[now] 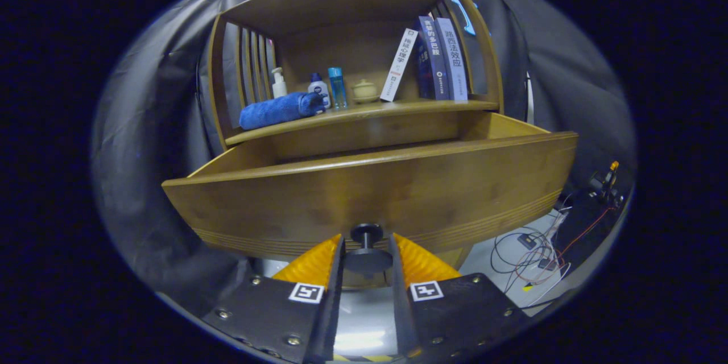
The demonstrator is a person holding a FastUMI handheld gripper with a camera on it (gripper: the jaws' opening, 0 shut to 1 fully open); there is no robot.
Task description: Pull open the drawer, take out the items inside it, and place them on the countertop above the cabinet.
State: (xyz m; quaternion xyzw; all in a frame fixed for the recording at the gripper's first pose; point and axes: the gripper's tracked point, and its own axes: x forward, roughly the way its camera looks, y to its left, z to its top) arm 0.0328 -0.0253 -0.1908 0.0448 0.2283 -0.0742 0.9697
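- The gripper (367,250) is closest to us. Its two fingers sit one on each side of the round dark knob (367,245) on the drawer. The knob is right between them. The fingers look close against it, but I cannot tell if both really press on it.
- The drawer (369,187) is pulled out of the wooden cabinet (352,28). We see its wide front board and its top edges. The inside is hidden, so what lies in it cannot be seen.
- Above the drawer is the countertop (364,112), a wooden shelf with a roof and side bars.
- On it there is one rolled blue towel (278,110), three small bottles (319,89) behind it, one little pot with a lid (364,91), and three books (438,60). One book leans; two stand straight.
- Black cloth hangs behind the cabinet.
- Down on the pale floor beside the drawer lies a tangle of thin wires (534,253).
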